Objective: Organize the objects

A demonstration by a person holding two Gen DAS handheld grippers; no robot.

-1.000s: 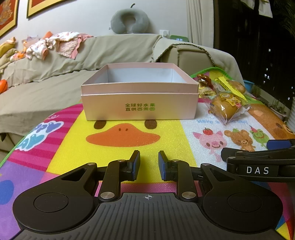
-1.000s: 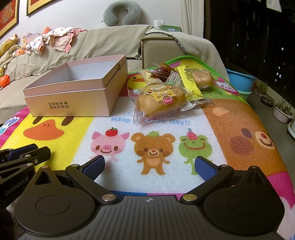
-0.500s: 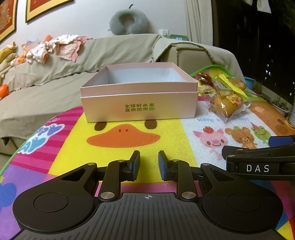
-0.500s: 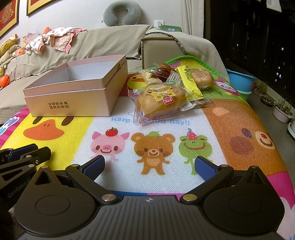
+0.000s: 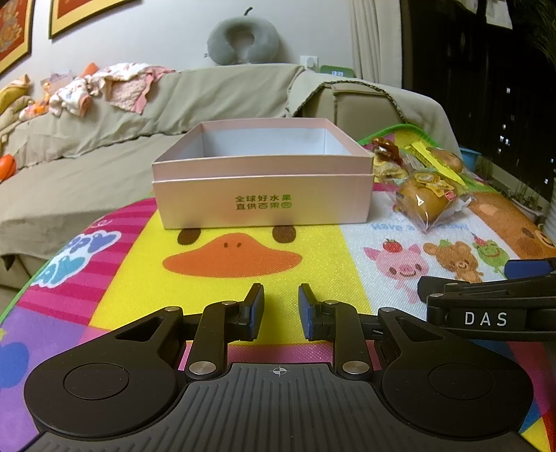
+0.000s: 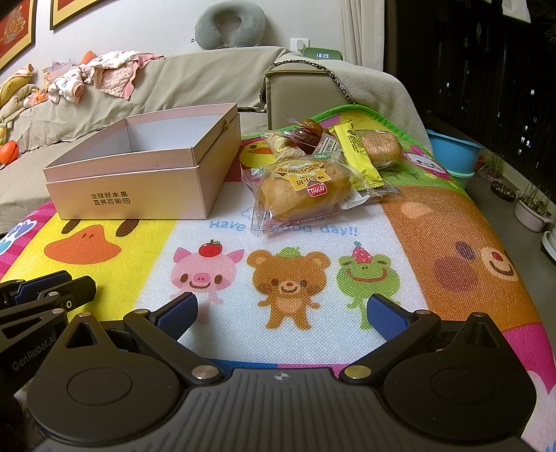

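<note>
An open, empty pink box point(image 5: 264, 194) stands on the cartoon play mat point(image 5: 243, 264); it also shows in the right wrist view point(image 6: 139, 180). To its right lies a pile of wrapped snacks: a bagged bun point(image 6: 302, 189), a yellow stick pack point(image 6: 359, 158), a round cake point(image 6: 380, 147) and a brown candy point(image 6: 309, 127). The bun also shows in the left wrist view point(image 5: 429, 201). My left gripper point(image 5: 279, 306) is nearly closed with a narrow gap, empty, low over the mat before the box. My right gripper point(image 6: 281, 309) is wide open, empty, well short of the snacks.
A covered sofa point(image 6: 180, 80) with clothes point(image 6: 104, 74) and a neck pillow point(image 6: 229, 24) runs behind the mat. A blue tub point(image 6: 451, 151) and plant pots point(image 6: 531, 208) stand on the floor to the right. The mat's right edge drops off.
The left wrist view has risen slightly and shifted, so the box sits a bit lower in frame. The right gripper and the snacks have not moved.
</note>
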